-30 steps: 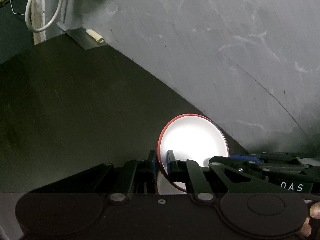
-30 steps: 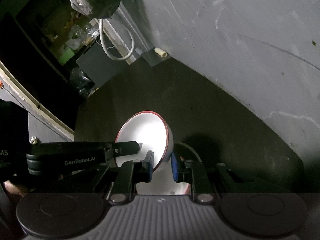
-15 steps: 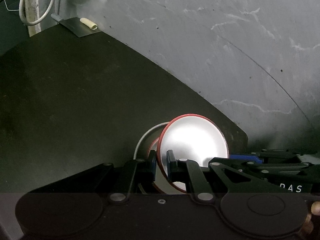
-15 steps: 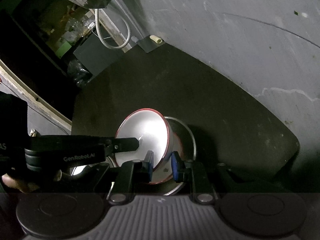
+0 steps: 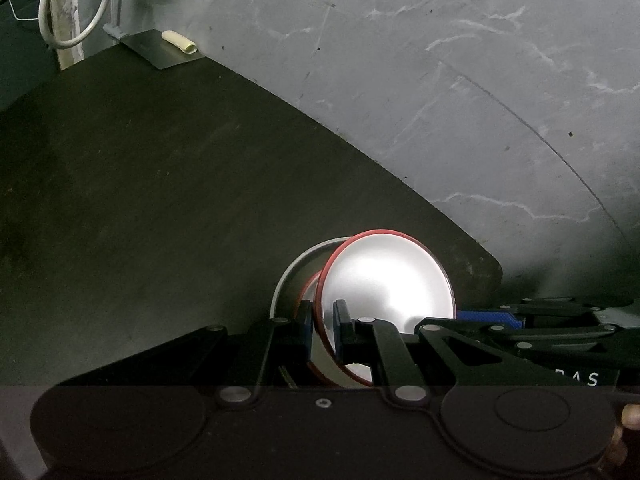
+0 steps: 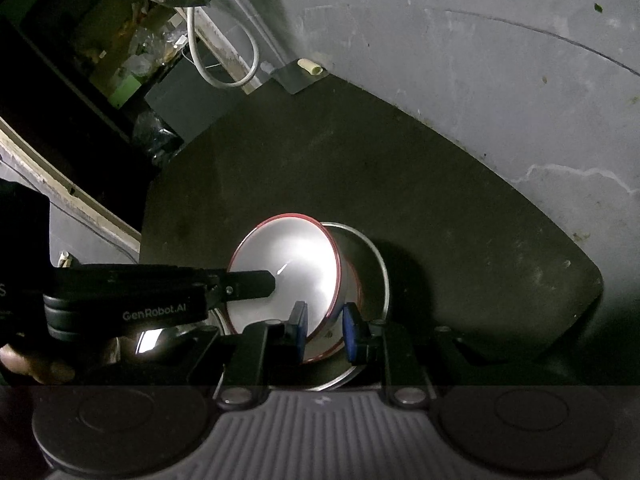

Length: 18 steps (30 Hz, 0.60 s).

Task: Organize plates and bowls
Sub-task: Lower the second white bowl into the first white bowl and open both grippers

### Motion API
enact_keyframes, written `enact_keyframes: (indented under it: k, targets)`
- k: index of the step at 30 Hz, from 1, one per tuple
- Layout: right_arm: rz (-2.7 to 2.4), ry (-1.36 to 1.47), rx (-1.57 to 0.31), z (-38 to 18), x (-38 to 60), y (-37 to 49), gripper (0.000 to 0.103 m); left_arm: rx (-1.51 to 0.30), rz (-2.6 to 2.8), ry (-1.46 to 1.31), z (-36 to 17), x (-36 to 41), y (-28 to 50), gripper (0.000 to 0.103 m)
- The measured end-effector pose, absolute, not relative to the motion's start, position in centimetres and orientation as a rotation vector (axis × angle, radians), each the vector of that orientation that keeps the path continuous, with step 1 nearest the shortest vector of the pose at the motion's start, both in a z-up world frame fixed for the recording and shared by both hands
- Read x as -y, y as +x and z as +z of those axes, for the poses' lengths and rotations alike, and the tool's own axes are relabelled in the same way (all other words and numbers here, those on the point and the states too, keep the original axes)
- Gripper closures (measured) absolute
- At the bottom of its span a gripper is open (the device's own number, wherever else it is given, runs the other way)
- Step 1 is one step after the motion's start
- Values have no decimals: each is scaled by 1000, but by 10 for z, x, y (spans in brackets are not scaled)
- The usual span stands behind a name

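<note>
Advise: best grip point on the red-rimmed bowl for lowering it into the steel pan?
Grip the thin rim wall of the red-rimmed bowl, one finger inside and one outside, from the near edges on opposite sides. The left gripper and right gripper already pinch it so. Tilted over the steel pan, its smooth body likely offers no other purchase.

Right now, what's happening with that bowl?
A person holds a gripper in each hand, and both are clamped on the rim of one red-rimmed bowl: the left gripper on one side, the right gripper on the other. The bowl is tilted over a steel plate on the dark mat.
</note>
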State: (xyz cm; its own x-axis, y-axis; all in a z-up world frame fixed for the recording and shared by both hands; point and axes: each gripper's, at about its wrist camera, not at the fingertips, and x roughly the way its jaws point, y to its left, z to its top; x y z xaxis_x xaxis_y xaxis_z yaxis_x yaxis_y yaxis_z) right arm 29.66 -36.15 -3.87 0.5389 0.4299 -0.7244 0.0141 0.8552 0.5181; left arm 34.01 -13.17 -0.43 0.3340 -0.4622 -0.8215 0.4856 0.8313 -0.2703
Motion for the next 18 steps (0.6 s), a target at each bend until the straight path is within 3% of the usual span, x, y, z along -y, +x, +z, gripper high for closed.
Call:
enact_keyframes:
  k: [18]
  targets:
    - [256,502,-1003,-44,361,297,82,-1079,-614,41,-9,137,341,93]
